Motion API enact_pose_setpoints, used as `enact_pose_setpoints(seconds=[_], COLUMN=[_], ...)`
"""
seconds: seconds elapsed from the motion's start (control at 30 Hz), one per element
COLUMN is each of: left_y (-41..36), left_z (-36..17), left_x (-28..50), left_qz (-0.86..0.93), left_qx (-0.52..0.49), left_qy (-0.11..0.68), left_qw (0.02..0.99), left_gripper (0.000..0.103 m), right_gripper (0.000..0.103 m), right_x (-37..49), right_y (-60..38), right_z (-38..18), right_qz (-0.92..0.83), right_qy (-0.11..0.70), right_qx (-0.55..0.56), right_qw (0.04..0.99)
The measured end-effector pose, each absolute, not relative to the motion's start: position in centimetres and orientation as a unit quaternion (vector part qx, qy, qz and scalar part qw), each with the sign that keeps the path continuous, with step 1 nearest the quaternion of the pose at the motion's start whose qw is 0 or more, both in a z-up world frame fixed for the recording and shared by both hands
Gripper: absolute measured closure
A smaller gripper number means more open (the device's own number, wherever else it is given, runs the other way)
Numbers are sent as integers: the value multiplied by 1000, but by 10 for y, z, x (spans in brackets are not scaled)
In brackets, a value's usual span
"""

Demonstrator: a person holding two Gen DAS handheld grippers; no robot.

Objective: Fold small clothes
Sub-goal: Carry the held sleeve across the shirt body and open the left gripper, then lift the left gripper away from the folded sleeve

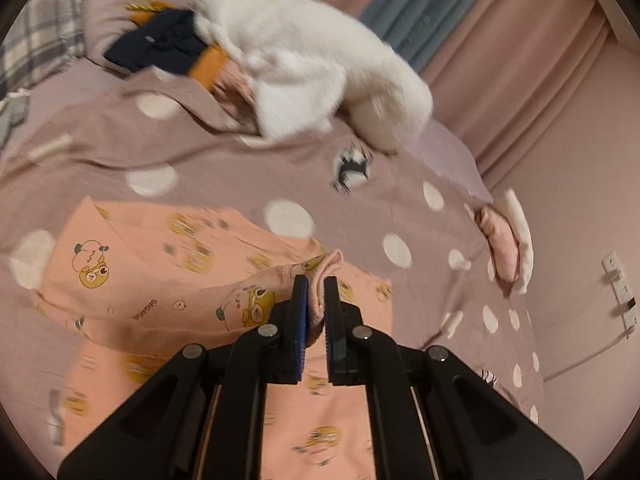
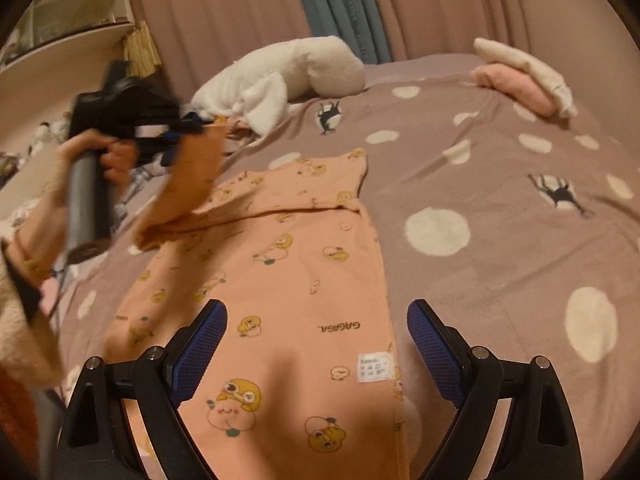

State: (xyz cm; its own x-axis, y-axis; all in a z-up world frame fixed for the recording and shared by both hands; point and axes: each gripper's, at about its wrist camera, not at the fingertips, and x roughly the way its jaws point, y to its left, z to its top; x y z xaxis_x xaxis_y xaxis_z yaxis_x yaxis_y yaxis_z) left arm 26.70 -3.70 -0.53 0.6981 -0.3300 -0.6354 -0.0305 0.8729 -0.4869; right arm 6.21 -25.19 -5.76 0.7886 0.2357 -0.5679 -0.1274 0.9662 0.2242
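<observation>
A small pink garment printed with yellow cartoon figures lies on the mauve spotted bedspread. My left gripper is shut on the cuff of its sleeve and holds the sleeve lifted above the garment body. In the right wrist view the left gripper shows at the far left with the sleeve hanging from it. My right gripper is open and empty, hovering over the garment's near part, beside its white label.
A white fluffy garment and a dark navy and orange pile lie at the far side of the bed. Folded pink and white pieces sit by the bed's right edge. Curtains hang behind. A wall socket is at right.
</observation>
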Motion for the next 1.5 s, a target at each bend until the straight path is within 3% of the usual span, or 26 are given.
enact_pose_setpoints(seconds=[0.4,0.73,0.77,0.87,0.93,1.03,1.13,1.5], left_y=[-158,-172,-171,-168,-164,-147,-122,-1], left_z=[-79,-78,-74,-64,-58,-45,-37,-31], left_x=[294,288,286,277,267,242,218,133], left_qz=[-145,-151,-145,-136,-125,-111,-103,-53], left_qx=[-244,-221,-210,-158,-117,-94,-79,-85], left_qy=[442,439,436,432,424,389,377,404], left_qw=[851,858,863,877,889,910,917,909], left_gripper=[99,99,96,69,27,9,1,1], right_gripper=[12,12,12,12,12,12,12,12], right_x=[75,68,68,69,70,69,66,45], right_y=[-288,-302,-301,-300,-301,-300,-297,-286], right_z=[-96,-101,-101,-101,-101,-102,-101,-79], right_qz=[116,130,129,125,122,121,117,92], right_qy=[354,344,346,348,349,351,357,378], right_qx=[129,169,166,159,160,159,158,127], right_qw=[919,914,915,915,915,915,913,913])
